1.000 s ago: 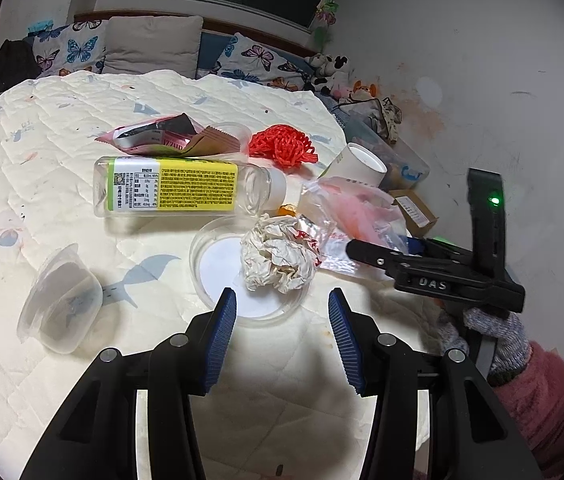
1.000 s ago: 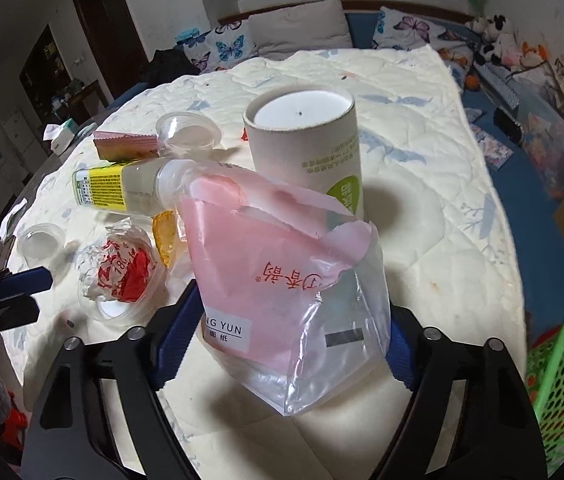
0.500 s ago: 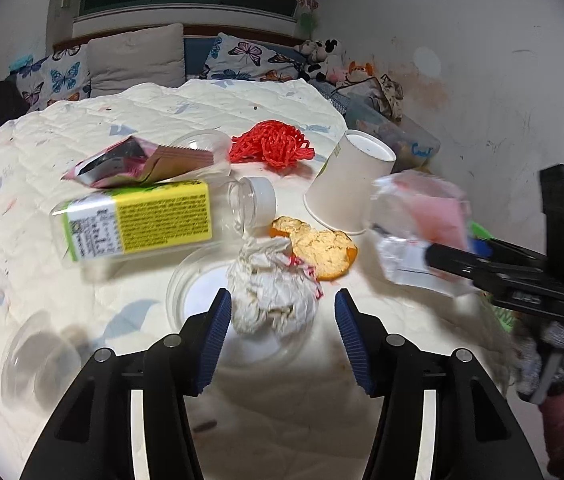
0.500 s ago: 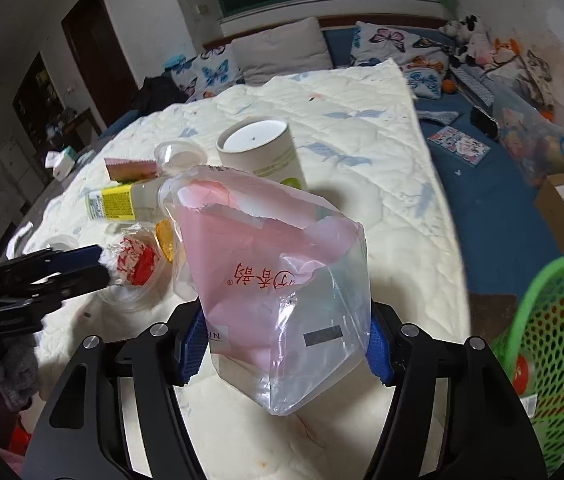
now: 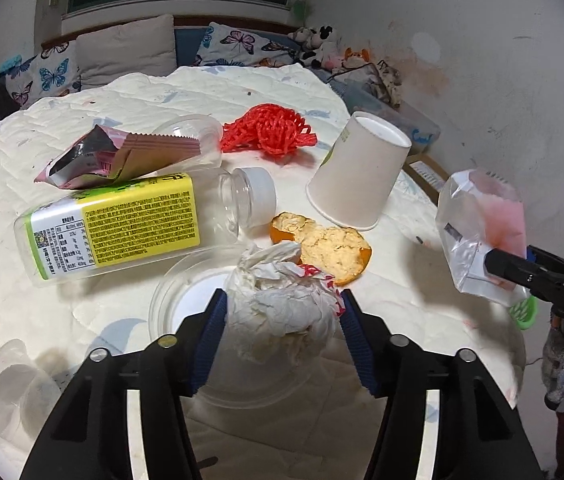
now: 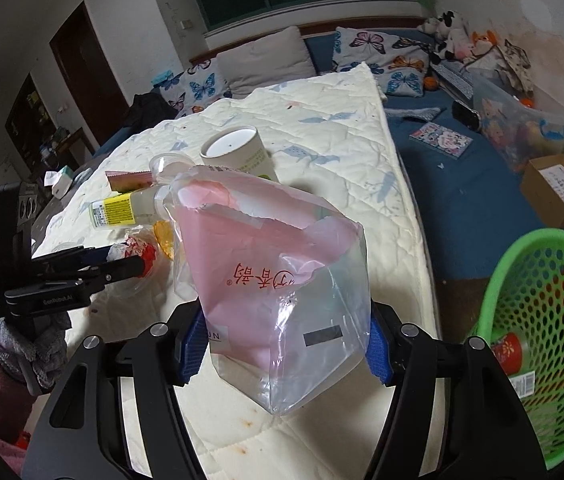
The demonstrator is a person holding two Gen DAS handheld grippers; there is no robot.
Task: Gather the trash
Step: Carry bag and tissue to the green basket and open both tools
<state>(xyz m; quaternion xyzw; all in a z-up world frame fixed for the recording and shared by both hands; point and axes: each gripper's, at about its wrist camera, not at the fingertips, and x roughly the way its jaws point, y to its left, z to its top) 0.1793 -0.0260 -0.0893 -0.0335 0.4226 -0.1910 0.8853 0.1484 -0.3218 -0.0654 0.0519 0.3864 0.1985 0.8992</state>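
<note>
My left gripper (image 5: 282,326) has its blue pads against both sides of a crumpled white wrapper (image 5: 282,312) lying in a clear plastic lid (image 5: 186,304). My right gripper (image 6: 282,344) is shut on a clear and pink plastic bag (image 6: 274,280), held up off the quilt; the bag also shows at the right of the left wrist view (image 5: 477,236). A green mesh basket (image 6: 541,320) with a can in it stands on the floor to the right.
On the quilted bed (image 5: 162,92) lie a yellow-labelled bottle (image 5: 122,224), a foil snack pouch (image 5: 114,156), red netting (image 5: 270,132), an upturned paper cup (image 5: 361,176), an orange peel (image 5: 329,248) and a clear cup (image 5: 14,392). A cardboard box (image 6: 557,192) sits on the floor.
My left gripper moved forward and closed around the crumpled wrapper. My right gripper lifted the bag off the bed and carried it rightwards, towards the basket side.
</note>
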